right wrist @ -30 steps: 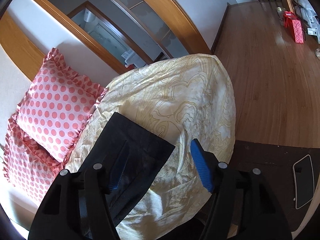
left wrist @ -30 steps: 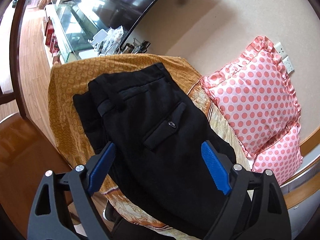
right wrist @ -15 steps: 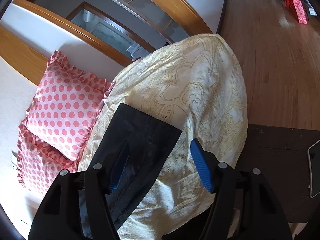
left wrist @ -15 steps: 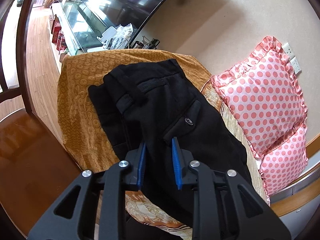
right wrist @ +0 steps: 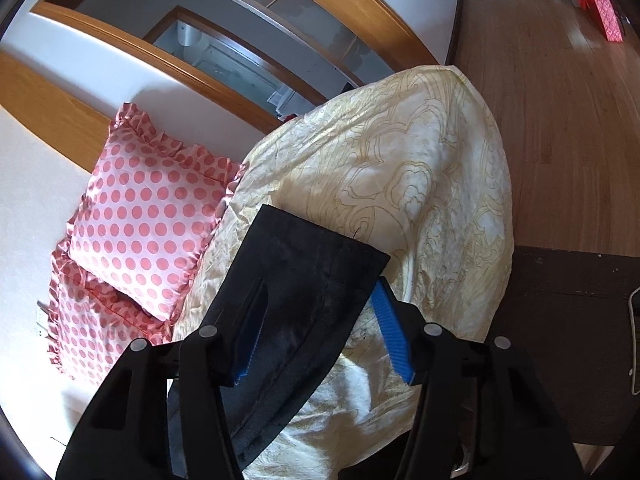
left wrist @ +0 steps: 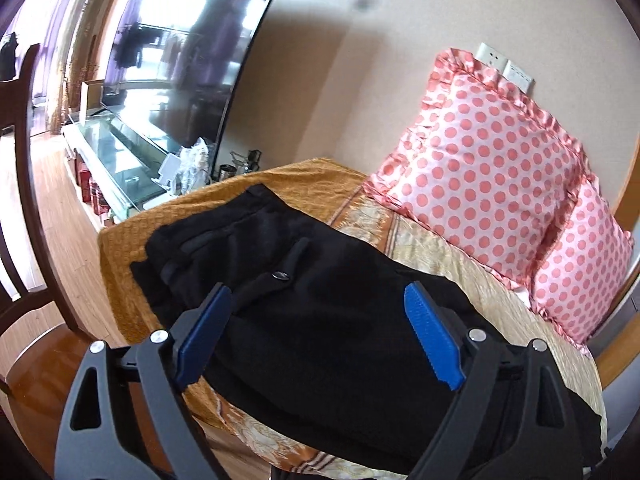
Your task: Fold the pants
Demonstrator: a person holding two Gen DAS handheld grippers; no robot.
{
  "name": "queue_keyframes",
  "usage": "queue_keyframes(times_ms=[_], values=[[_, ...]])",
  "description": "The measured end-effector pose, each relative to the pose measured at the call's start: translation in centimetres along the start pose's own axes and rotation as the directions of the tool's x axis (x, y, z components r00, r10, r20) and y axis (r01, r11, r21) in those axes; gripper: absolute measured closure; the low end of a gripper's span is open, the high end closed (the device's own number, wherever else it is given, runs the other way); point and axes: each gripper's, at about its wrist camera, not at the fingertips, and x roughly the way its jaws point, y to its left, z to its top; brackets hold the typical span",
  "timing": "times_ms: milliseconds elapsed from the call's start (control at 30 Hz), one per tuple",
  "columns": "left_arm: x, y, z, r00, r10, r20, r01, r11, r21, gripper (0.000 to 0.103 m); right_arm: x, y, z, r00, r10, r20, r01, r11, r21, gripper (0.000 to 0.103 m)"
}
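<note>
Black pants [left wrist: 304,320] lie flat across a cloth-covered couch seat, waistband at the far left with a buttoned back pocket [left wrist: 280,276] facing up. My left gripper [left wrist: 316,332] is open, its blue pads [left wrist: 432,340] spread wide above the seat of the pants, holding nothing. In the right wrist view the leg end of the pants [right wrist: 304,276] lies on the cream cloth. My right gripper [right wrist: 320,332] is open over the leg hem, empty.
Two pink polka-dot cushions [left wrist: 488,184] lean on the wall behind the pants; they also show in the right wrist view [right wrist: 140,220]. An orange cover [left wrist: 132,256] and cream patterned cloth [right wrist: 420,184] drape the seat. A glass TV stand [left wrist: 116,160], a TV and wooden floor [right wrist: 560,100] surround it.
My left gripper was nearly shut half a second ago and has opened wide again, tilting up. My right gripper stayed open and moved closer over the leg hem.
</note>
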Motion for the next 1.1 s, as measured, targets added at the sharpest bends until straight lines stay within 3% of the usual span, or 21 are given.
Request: queue_keyframes(times_ms=[100,167,200,300,533,633,733,833,900,1000,1100], values=[[1.3,-1.2,-0.9,0.998,-0.035,-0.054,0.036,0.999,0.024,0.015,-0.1,-0.1,0.0,0.999,-0.041,0.01,0.041,0.999,-0.016,0.064],[2.0,-1.7,-1.4,0.995,-0.055,-0.086,0.058,0.998,0.033,0.015,-0.5,0.3,-0.3,0.995,-0.092,0.04,0.095,0.993,-0.076,0.085],[2.1,-1.8,-1.6,0.994,-0.061,-0.094,0.065,0.997,0.035,0.015,-0.6,0.7,-0.5,0.994,-0.093,0.055,0.099,0.989,-0.109,0.089],[2.5,-2.2,-2.0,0.99,-0.079,-0.116,0.085,0.995,0.043,0.015,-0.6,1.5,-0.6,0.992,-0.108,0.067,0.118,0.979,-0.166,0.089],[2.8,-2.3,-2.7,0.983,-0.11,-0.151,0.118,0.992,0.047,0.015,0.9,1.7,0.2,0.996,-0.085,0.029,0.088,0.986,-0.143,0.091],[2.9,-2.5,-2.9,0.979,-0.125,-0.163,0.135,0.99,0.052,0.014,0.0,4.3,-0.1,0.999,0.02,0.041,-0.012,0.982,-0.189,0.092],[2.9,-2.9,-3.2,0.976,-0.137,-0.169,0.149,0.987,0.059,0.014,-0.7,9.1,-1.4,0.984,0.179,-0.013,-0.176,0.948,-0.267,0.092],[2.9,-3.2,-3.5,0.972,-0.151,-0.178,0.164,0.984,0.063,0.013,-0.5,14.8,-4.0,0.938,0.322,-0.131,-0.347,0.878,-0.331,0.092],[2.9,-3.3,-3.8,0.97,-0.159,-0.184,0.172,0.983,0.061,0.013,0.1,18.6,-6.9,0.884,0.399,-0.246,-0.464,0.812,-0.353,0.092],[2.9,-3.3,-4.2,0.965,-0.175,-0.195,0.188,0.981,0.049,0.013,1.9,23.3,-13.0,0.778,0.44,-0.448,-0.606,0.715,-0.35,0.092],[2.9,-3.4,-4.4,0.96,-0.19,-0.204,0.203,0.978,0.044,0.012,4.0,26.4,-20.8,0.659,0.373,-0.653,-0.694,0.638,-0.335,0.092]])
